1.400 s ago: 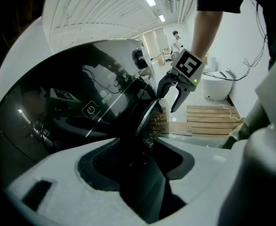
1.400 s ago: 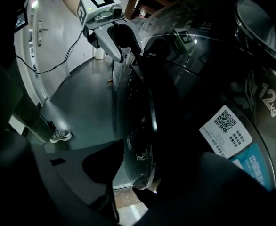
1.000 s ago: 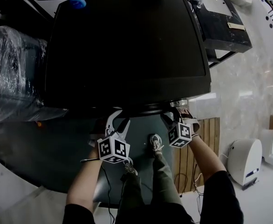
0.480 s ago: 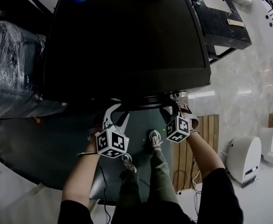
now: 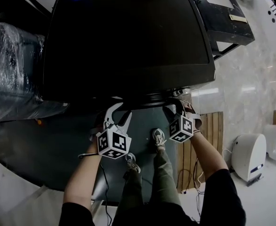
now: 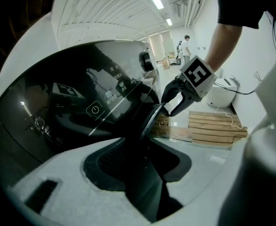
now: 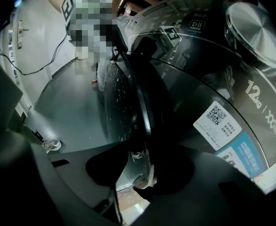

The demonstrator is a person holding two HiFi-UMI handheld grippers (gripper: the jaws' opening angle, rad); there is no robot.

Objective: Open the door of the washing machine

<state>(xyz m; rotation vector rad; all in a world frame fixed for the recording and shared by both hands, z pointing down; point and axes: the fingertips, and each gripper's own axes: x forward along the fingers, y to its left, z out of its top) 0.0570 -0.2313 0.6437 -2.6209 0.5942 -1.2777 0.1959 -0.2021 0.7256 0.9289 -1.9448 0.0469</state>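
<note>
Tongs of the left gripper (image 5: 117, 113) and the right gripper (image 5: 175, 108) each pinch the rim of the dark round glass door (image 7: 124, 102) at the front edge of the black-topped washing machine (image 5: 128, 41). The door seems barely ajar; swinging it wide remains.

The washing machine (image 5: 128, 41) top is glossy black. Its door (image 7: 114, 93) is smooth, scratched glass with a bright metal rim (image 7: 148, 173). At right is a bare wood pallet (image 5: 214, 135); at left, a bundle (image 5: 11, 69) in crinkled clear plastic.

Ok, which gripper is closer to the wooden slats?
Right. The right gripper, on the door's rim, is just beside the wooden slats; the left gripper sits further left along it.
</note>
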